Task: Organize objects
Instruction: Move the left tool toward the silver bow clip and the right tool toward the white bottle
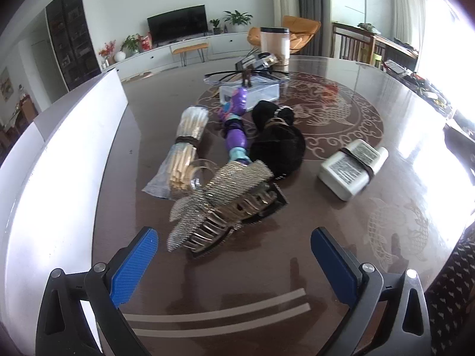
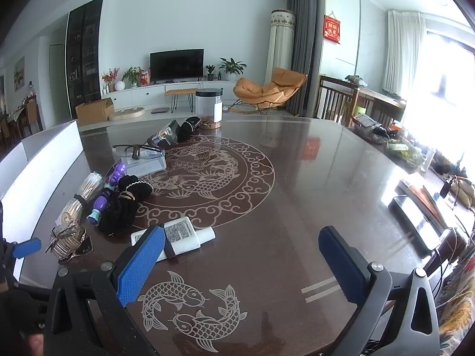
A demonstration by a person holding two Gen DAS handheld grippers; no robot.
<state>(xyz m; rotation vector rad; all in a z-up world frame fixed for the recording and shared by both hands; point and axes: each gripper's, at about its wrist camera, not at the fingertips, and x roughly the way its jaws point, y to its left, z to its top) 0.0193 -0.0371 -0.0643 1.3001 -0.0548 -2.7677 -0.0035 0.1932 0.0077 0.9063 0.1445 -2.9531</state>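
the left gripper [image 1: 234,255] is hovering with its jaws spread as wide as they go and nothing between them, tilting down at the glossy dark surface [image 1: 341,237]. the glittery hair claw clip [image 1: 219,204] is lying just beyond its fingertips, toward 12 o'clock, resting on a small dark card. the right gripper [image 2: 242,264] is likewise standing wide open and empty; the white bottle [image 2: 181,235] is sitting at about 11 o'clock from it, partly hidden behind its left finger.

the things to be organised are crowding together in a line running away toward 12 o'clock in the left wrist view: the bundle of wooden sticks [image 1: 185,148] at 11 o'clock of the clip, the purple toy [image 1: 234,127] and the black fabric pouch [image 1: 277,139] right behind it, touching or nearly so.

the likely trouble, as i am judging it: the clip is curved, toothed and shiny, so pads closing on it off-centre may be squeezing it out sideways or springing it open. a finger coming down wide could be nudging the sticks or dragging the card along. the slick surface is letting anything pushed slide easily. the white board [image 1: 59,163] at 9 o'clock is leaving little room on that side.
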